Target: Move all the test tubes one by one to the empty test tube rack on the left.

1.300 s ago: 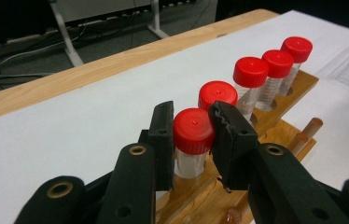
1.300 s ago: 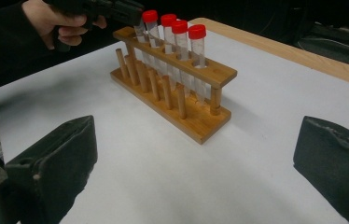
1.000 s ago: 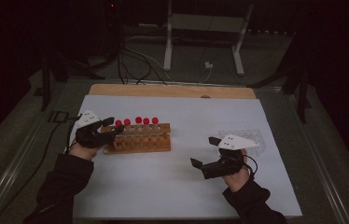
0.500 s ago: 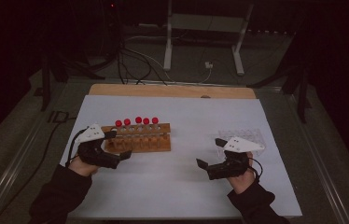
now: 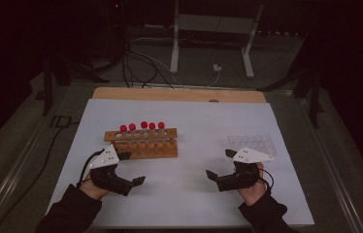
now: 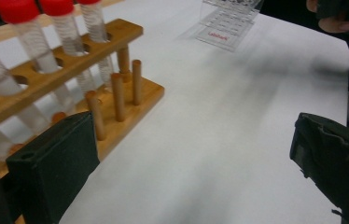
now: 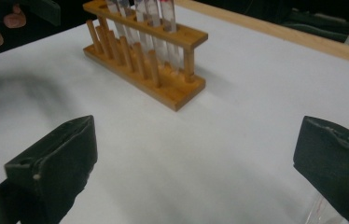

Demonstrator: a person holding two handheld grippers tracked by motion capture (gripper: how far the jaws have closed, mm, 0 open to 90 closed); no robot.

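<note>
The left gripper (image 5: 131, 170) has just been opening its jaws, which now stand spread with nothing but bare white worktop (image 6: 219, 140) between them; the wooden rack (image 6: 116, 107) of red-capped tubes (image 6: 63, 28) sits just beside its left jaw, its near end touching or almost touching that jaw; the right gripper (image 5: 218, 165) also holds its jaws spread and empty, the rack (image 7: 144, 60) lying ahead of them, nearer the left jaw; a clear plastic tray (image 5: 251, 143) lies just beyond it.
</note>
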